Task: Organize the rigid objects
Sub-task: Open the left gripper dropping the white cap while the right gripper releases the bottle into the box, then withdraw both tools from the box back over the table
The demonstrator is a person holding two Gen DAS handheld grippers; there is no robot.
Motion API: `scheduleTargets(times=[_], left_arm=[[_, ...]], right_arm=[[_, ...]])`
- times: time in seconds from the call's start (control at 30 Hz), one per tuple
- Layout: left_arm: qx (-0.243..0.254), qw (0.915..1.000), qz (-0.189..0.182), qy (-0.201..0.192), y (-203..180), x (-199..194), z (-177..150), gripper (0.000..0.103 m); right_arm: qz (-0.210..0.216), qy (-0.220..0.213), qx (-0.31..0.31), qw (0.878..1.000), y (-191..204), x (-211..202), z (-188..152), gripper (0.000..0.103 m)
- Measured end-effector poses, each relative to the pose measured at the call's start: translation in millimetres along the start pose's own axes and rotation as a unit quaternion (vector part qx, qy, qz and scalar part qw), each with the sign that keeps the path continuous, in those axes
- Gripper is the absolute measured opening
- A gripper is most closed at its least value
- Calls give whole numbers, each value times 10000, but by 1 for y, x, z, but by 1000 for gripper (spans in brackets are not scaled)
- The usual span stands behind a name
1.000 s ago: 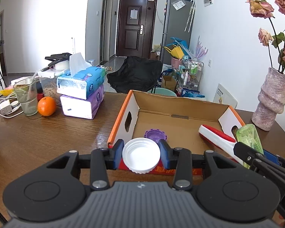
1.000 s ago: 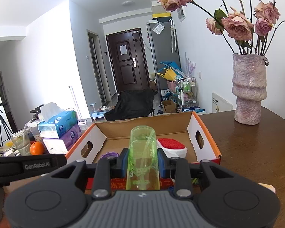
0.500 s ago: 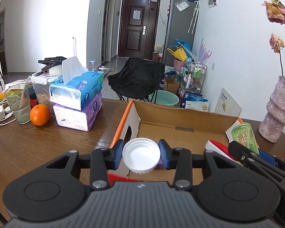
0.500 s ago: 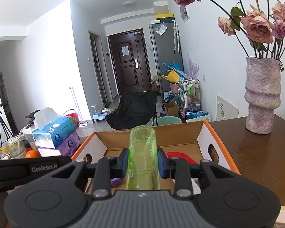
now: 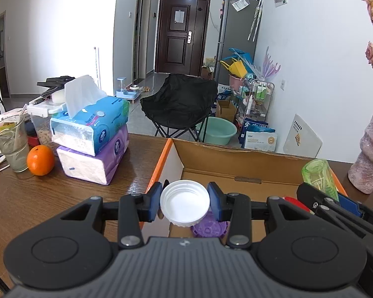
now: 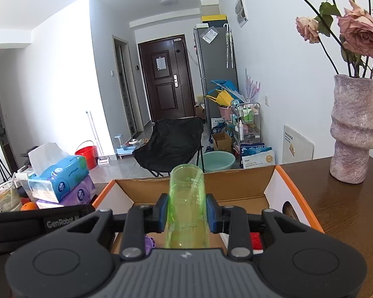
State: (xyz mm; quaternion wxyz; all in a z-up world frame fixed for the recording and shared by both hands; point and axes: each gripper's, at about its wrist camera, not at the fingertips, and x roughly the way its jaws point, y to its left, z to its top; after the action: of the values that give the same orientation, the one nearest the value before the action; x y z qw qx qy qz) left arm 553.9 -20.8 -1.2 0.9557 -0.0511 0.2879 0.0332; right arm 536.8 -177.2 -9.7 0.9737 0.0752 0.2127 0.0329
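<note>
My left gripper [image 5: 184,204] is shut on a white plastic lid [image 5: 184,206], held over the near left corner of the open cardboard box [image 5: 226,152]. A purple lid [image 5: 209,228] lies on the box floor just below it. My right gripper [image 6: 186,212] is shut on a green translucent cup [image 6: 187,208], held over the box [image 6: 268,177]; the same cup [image 5: 319,177] shows at the right of the left wrist view. A red and white object [image 6: 256,240] lies in the box, mostly hidden behind the right gripper.
Stacked tissue packs [image 5: 94,134], an orange [image 5: 40,160] and a glass [image 5: 11,146] stand on the wooden table [image 5: 37,193] left of the box. A pink vase [image 6: 354,129] with dried roses stands to the right. A black chair [image 5: 179,101] is beyond the table.
Both grippers have moved forward with the lid and the cup, from in front of the box's near wall to over its inside. The box and vase look closer now.
</note>
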Motion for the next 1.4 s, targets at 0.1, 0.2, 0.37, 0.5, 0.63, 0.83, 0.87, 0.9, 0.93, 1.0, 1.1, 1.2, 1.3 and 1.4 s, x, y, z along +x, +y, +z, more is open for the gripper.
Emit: scheduleTargets(times=[0.1,0.2,0.37,0.5,0.63,0.83,0.87,0.9,0.93,1.0,1.1,1.2,1.3,1.4], left_arm=[[38,10000,13,26,-3,9,3,41],[70,10000,30,58,-5,17,5,41],[136,9998,60,106,-7,28,8,41],[180,9997,64,153,-8,34,7,41],[215,9996,55,179,-8,39,8,41],[264,9994,14,222,-8,40,8,48],[265,9994,8,216,-7,40,8,52],[262,9995,15,196,-7,40,8,61],[262,9995,43,178,-7,39,8,72],[274,9995,117,118,-7,36,8,83],[246,9995,180,98,-6,33,9,93],[199,9995,241,57,-4,32,11,100],[188,9995,257,31,-2,30,12,103],[167,9995,254,32,-1,29,12,103]], right_arm=[[-38,21,-28,10000,1,8,2,30],[-77,91,-56,9999,2,17,3,30],[-204,255,-70,9994,3,31,4,30],[-249,295,-105,9992,3,38,5,30],[-312,397,-116,9987,3,43,5,30],[-390,512,-72,9979,-1,45,7,32],[-456,506,-91,9976,-1,43,8,43],[-532,514,-98,9972,-1,41,9,64],[-602,473,-81,9970,-2,38,10,74],[-776,331,-124,9964,-3,32,12,85],[-833,338,-140,9959,-5,27,15,88],[-906,332,-162,9952,-8,25,16,94],[-918,316,-156,9952,-10,24,17,100],[-930,305,-170,9951,-12,23,17,102]])
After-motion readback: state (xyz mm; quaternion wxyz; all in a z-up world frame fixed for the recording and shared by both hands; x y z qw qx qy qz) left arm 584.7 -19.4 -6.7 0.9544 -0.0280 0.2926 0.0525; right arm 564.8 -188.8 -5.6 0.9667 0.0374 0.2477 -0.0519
